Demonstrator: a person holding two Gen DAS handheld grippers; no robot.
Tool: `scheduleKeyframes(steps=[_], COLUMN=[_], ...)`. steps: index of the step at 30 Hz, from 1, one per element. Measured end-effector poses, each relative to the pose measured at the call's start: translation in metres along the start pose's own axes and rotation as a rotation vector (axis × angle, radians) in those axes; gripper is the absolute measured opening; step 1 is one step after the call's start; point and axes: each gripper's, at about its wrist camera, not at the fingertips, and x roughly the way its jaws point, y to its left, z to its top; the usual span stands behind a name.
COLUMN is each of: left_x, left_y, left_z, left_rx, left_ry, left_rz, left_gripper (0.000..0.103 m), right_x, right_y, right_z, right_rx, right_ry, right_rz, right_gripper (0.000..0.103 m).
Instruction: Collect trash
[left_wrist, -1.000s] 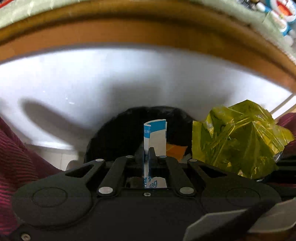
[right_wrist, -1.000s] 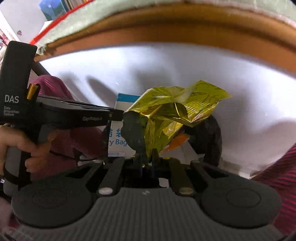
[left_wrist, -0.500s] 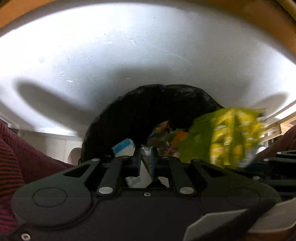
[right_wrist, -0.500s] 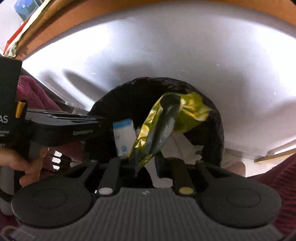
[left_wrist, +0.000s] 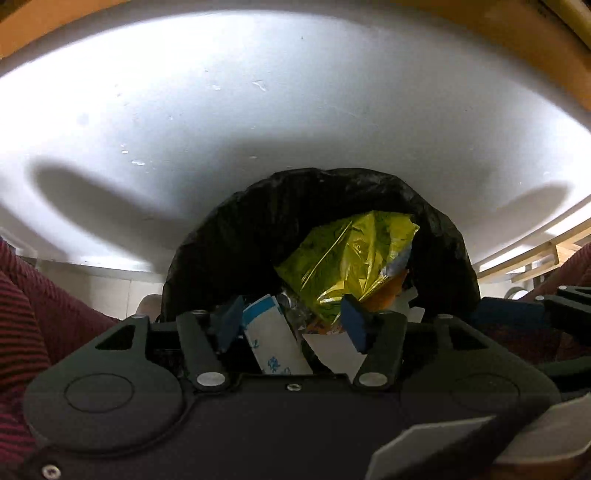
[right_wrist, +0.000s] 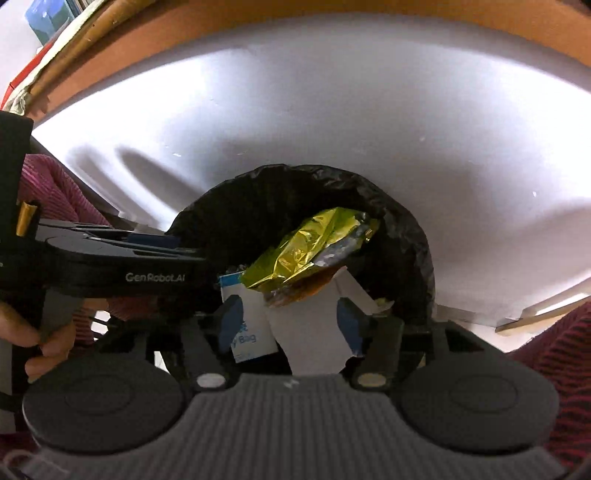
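We hold both grippers pointed steeply down over the black-lined bin (left_wrist: 321, 236) so that whatever we let go falls inside. The left gripper (left_wrist: 291, 323) has just been opening and its jaws now stand wide, gripping nothing; the blue-and-white packet (left_wrist: 273, 339) lies below them in the bin. The right gripper (right_wrist: 291, 321) has likewise just spread, and the gold foil wrapper (right_wrist: 310, 251) rests on the heap, seemingly free, though the rim hides its lower edge.
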Motion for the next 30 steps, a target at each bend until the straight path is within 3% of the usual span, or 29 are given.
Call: scheduleKeyframes(steps=[5, 10, 30], left_x=[-0.0015, -0.0025, -0.0011], left_y=[-0.0017, 0.0001, -0.0002], left_z=[-0.0020, -0.0036, -0.0056], left_rx=[-0.001, -0.006, -0.010], left_ry=[0.009, 0.008, 0.011], left_rz=[-0.001, 0.002, 0.018], left_gripper=[0.061, 0.071, 0.079], right_x=[-0.0005, -0.0003, 0.0020], right_y=[0.0019, 0.0019, 0.0013], right_z=[-0.0011, -0.0014, -0.0033], right_rx=[-0.004, -0.003, 0.006], right_ry=[-0.009, -0.014, -0.011], right_rz=[-0.018, -0.026, -0.039], right_gripper=[0.077, 0.080, 0.088])
